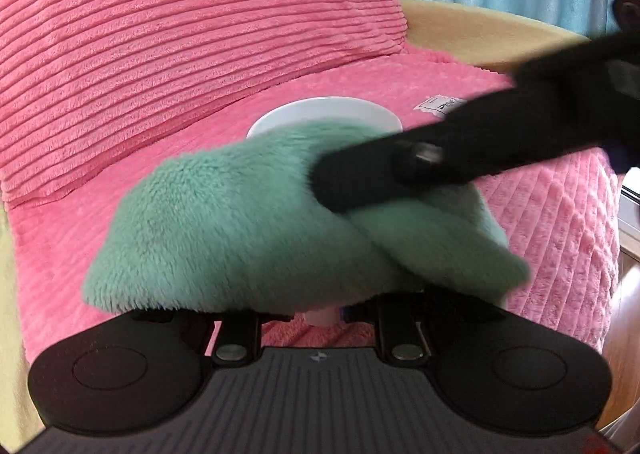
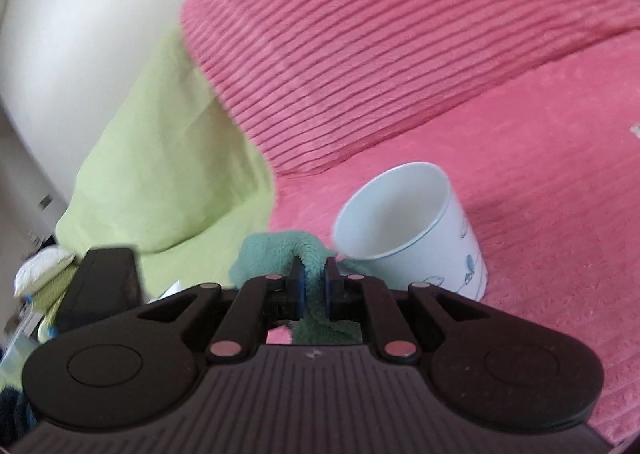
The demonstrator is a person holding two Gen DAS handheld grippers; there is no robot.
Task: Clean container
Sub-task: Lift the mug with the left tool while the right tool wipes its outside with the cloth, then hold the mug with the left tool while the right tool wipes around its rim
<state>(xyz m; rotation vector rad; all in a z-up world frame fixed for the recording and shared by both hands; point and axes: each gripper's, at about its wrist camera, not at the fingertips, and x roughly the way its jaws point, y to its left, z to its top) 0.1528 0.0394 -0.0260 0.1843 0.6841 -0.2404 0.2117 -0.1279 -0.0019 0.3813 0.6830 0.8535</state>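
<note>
Container [image 2: 416,230], a white cup, stands on the pink bed cover [image 2: 540,174] at the right gripper's [image 2: 314,282] one o'clock; that gripper pinches the green cloth [image 2: 280,254] for wiping. Left gripper's [image 1: 320,306] closure cannot be told: cloth hides it.

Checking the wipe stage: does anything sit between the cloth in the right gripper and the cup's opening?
Nothing visible does. The right gripper pinches the green cloth beside the white cup, whose empty mouth tilts toward it. From the left wrist view, the cloth already drapes over the cup's near rim.
</note>
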